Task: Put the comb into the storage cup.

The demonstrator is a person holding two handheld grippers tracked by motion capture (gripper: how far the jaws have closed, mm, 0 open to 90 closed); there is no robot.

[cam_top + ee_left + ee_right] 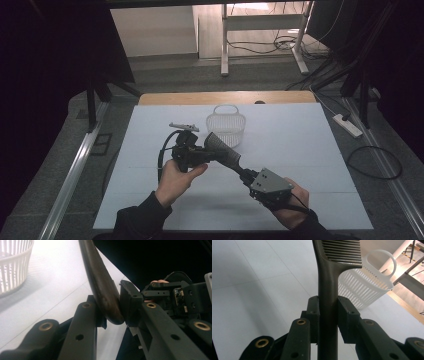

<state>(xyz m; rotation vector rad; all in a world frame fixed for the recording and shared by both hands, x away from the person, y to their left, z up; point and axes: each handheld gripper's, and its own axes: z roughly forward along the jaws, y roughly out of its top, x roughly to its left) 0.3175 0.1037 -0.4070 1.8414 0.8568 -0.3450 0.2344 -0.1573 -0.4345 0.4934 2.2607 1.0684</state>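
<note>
We hold a dark comb (223, 151) at frame centre, just below the white basket (226, 128): the right gripper (328, 308) clamps its handle, the left gripper (113, 312) pinches its far end. Pulling unevenly could twist it loose, we judge. The left gripper view hides the comb's teeth, and its grip looks shallow.

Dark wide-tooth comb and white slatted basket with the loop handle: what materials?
Dark wide-tooth comb: likely moulded plastic, dark brown-black; smooth semi-gloss sheen on the handle, teeth in one piece with it. Horn or resin can't be excluded.
White slatted basket: thin moulded plastic, matt, slightly translucent; even ribs and a one-piece loop handle.
</note>
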